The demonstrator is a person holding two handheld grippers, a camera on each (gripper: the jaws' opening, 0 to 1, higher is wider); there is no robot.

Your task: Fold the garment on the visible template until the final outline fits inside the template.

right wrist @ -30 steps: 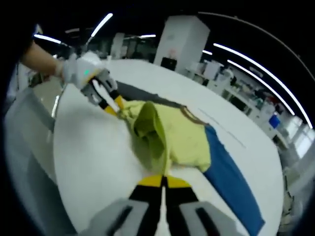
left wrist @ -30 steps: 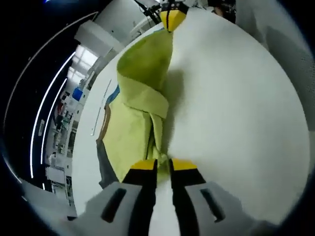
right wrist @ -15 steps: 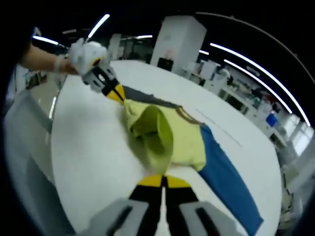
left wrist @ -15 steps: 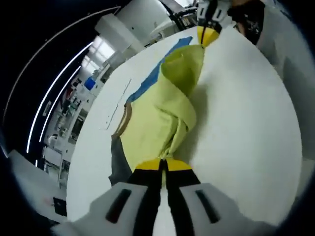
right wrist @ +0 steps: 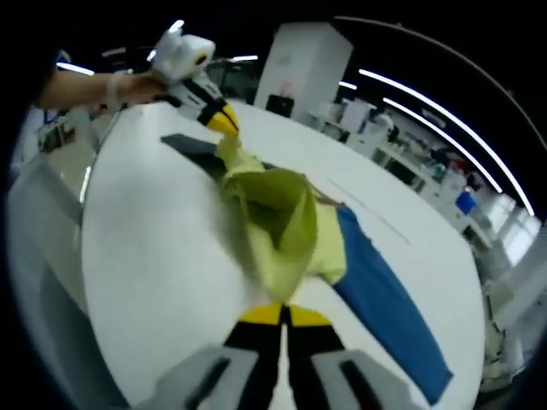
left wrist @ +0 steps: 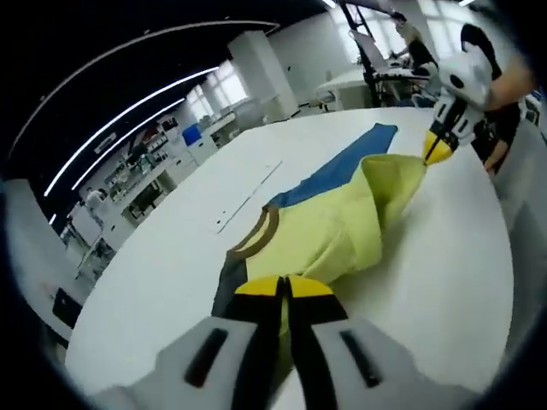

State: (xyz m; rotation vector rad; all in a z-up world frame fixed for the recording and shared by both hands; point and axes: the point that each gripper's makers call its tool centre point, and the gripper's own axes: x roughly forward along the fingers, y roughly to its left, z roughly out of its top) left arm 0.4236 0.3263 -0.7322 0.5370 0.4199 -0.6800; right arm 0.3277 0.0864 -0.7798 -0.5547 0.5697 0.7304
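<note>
both tongs (left wrist: 285, 286) (right wrist: 283, 314) pinch the yellow-green garment (left wrist: 333, 232), seemingly lifted into a bunched ridge.

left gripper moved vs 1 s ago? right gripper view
Yes. The left gripper has lifted off the white table, pulling the yellow garment up with it.

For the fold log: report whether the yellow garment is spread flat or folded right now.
Mid-fold, not flat: the yellow garment is bunched and doubled over, one edge lifted between the left claw and right claw, both shut on it.
</note>
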